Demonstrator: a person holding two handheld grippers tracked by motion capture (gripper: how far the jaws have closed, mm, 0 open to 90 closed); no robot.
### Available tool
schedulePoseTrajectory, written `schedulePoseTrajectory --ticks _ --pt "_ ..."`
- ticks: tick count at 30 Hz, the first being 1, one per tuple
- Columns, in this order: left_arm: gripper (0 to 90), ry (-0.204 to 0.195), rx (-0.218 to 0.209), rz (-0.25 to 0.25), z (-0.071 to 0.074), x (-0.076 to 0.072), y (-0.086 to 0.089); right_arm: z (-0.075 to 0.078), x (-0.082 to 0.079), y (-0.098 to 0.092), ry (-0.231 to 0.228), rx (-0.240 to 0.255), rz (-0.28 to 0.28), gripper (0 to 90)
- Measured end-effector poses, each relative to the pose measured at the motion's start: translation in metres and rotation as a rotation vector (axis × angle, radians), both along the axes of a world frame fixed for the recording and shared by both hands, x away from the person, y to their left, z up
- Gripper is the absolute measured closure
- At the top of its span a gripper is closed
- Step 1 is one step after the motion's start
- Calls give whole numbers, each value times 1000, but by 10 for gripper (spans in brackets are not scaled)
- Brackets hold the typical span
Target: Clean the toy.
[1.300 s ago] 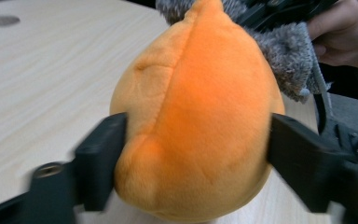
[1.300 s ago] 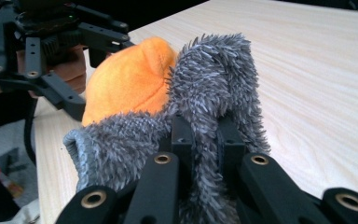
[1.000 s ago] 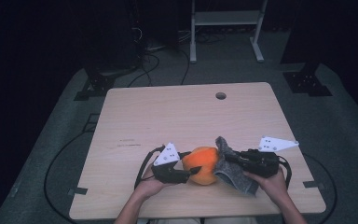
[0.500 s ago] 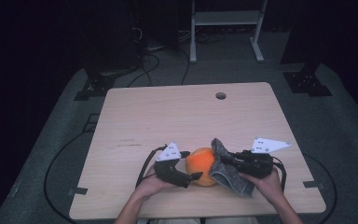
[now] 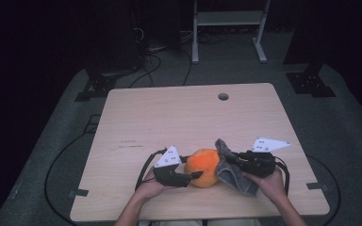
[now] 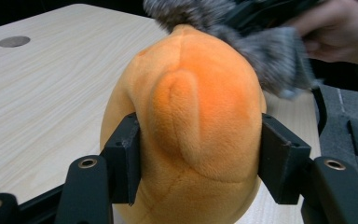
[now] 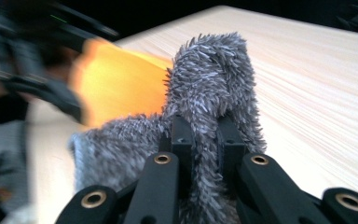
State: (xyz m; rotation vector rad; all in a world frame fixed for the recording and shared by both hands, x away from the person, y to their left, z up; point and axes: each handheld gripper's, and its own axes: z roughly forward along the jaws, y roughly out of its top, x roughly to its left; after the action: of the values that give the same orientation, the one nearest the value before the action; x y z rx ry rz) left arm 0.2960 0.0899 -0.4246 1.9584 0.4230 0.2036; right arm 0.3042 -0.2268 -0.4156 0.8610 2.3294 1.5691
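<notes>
1. The orange plush toy (image 6: 191, 116) is soft short-pile cloth, matt, with stitched seams.
2. The grey cloth (image 7: 214, 88) is shaggy, long-fibred and rough-looking.
3. The desk (image 5: 169, 117) is pale wood-grain, smooth with a low sheen.
4. Each tool's jaws look like matt black plastic with brass-coloured metal rivets.

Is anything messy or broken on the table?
Nothing looks broken or spilled. The left gripper has just been closing and squeezes the orange plush toy, while the right gripper pinches a bunched grey fuzzy cloth against it.
</notes>
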Motion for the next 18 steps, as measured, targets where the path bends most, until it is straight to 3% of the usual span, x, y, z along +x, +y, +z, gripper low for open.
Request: schedulePoseTrajectory --ticks 3,6,10,15,18 --pt "378 -21 17 -6 0 -3 -6 3 -2 -7 -4 51 10 807" --pt "379 -40 34 -24 -2 -7 -14 15 -10 1 -39 106 79 806" --pt "381 -62 54 -43 -4 -12 -17 18 -14 12 -64 63 115 806" --pt "368 -64 50 -45 -5 -12 -17 5 -4 -3 4 61 61 806" --pt "358 -67 47 -47 -6 -12 -18 4 -4 -11 17 68 46 806"
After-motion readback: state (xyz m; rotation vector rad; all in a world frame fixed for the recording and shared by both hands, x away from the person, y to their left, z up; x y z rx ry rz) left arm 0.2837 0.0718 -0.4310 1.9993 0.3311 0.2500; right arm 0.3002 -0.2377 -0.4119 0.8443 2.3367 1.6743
